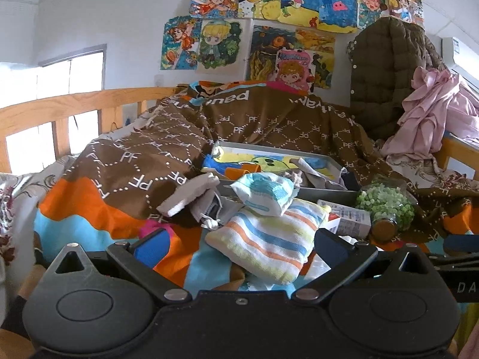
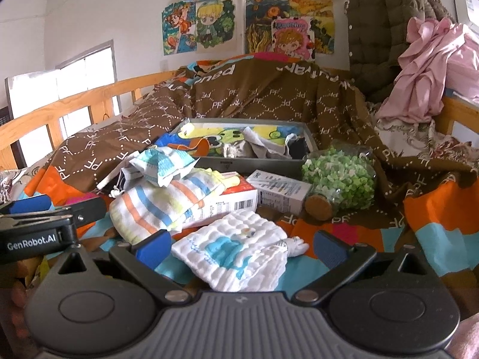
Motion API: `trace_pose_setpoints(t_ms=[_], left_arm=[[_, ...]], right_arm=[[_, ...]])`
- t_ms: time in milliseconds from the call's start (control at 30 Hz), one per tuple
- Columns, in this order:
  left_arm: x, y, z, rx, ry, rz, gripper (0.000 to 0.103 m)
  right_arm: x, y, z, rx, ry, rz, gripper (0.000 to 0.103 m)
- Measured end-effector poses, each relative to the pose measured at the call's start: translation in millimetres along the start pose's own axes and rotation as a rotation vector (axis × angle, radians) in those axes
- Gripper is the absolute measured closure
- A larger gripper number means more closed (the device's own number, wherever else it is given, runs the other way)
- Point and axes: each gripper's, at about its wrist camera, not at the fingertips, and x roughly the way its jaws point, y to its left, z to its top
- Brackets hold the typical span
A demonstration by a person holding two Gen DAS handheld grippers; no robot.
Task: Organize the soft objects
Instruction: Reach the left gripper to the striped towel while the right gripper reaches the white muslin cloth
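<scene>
Soft cloths lie heaped on the quilt-covered bed as I bring both tongs in low over them; judging by the spread, the sorting is at its start, with most pieces not yet in the shallow grey tray (image 2: pixel 263 163) behind the pile. My right tongs (image 2: pixel 241 249) stand wide open and empty, their blue pads on either side of a white quilted muslin cloth with a pale blue print (image 2: pixel 236 257), which lies flat on the bed, crumpled at one corner; my left tongs (image 1: pixel 239 246) gape just as wide, empty too, in front of a folded towel striped in blue, orange and yellow (image 1: pixel 269 239). That towel leans on a red-and-white cardboard box (image 2: pixel 227 202), and a small white-and-teal patterned cloth (image 1: pixel 265 193) sits bunched on top of it; a grey drawstring pouch (image 1: pixel 191 193) lies just beside, to the left. A corked glass jar of green beads (image 2: pixel 338 179) and a white carton (image 2: pixel 281 190) lie near the tray and are, I take it, no part of the job; the next move, as I read it, is to lower the right tongs onto the muslin cloth, pinch a fold rather than the quilt beneath, and lift it toward the tray; limp fabric will likely sag and trail.
</scene>
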Motion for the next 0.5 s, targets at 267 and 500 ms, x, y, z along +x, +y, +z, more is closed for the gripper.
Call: trace_pose_setpoints(t_ms=[267,500], left_arm=[[14,-1,-6,-0.009,0.001,-0.074,0.001],[38,13,-2,-0.078,0.034,-0.093,0.001]], right_arm=[[11,0,0,-0.001,0.063,0.025,0.000],[26,-7,2,0.036,0.147,0.065,0.000]])
